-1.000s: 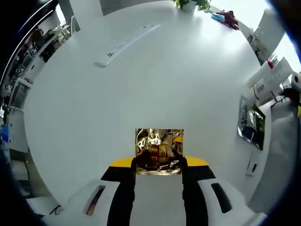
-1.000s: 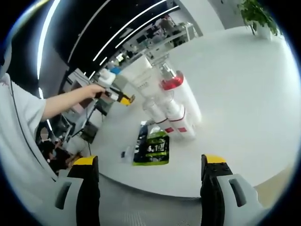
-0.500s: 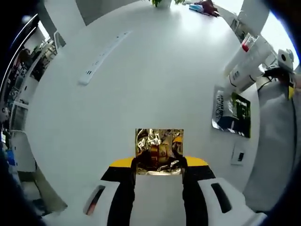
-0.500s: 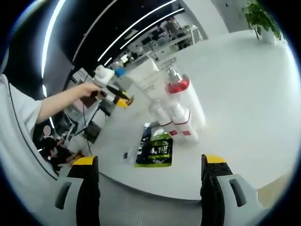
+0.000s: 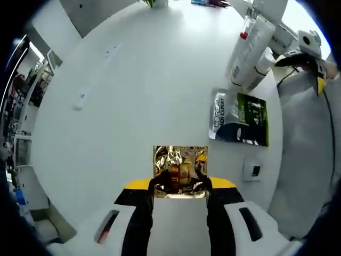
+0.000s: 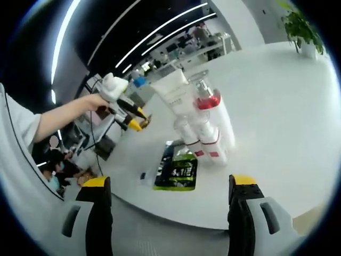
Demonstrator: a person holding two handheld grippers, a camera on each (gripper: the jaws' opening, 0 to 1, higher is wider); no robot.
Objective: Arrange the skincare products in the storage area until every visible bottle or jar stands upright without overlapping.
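My left gripper (image 5: 180, 184) is shut on a crinkled gold foil packet (image 5: 180, 161), held above the white table (image 5: 133, 96). A cluster of white skincare bottles (image 5: 249, 48) stands at the table's right edge, one with a red collar. A dark green and silver sachet (image 5: 240, 118) lies flat beside them. In the right gripper view the same bottles (image 6: 205, 122) and a white tube (image 6: 173, 90) stand close together behind the sachet (image 6: 178, 170). My right gripper (image 6: 170, 210) is open with nothing in it, off the table edge. A hand holds the left gripper (image 6: 133, 114) up at the left.
A small white tag (image 5: 251, 170) lies near the sachet. A white power strip (image 5: 85, 90) runs across the far left of the table. A potted plant (image 6: 303, 26) stands at the far edge. Office desks and shelving fill the background.
The left gripper view has swung toward the bottles, so they and the sachet now sit nearer its centre. The gold packet stays gripped. In the right gripper view the left gripper sits slightly higher.
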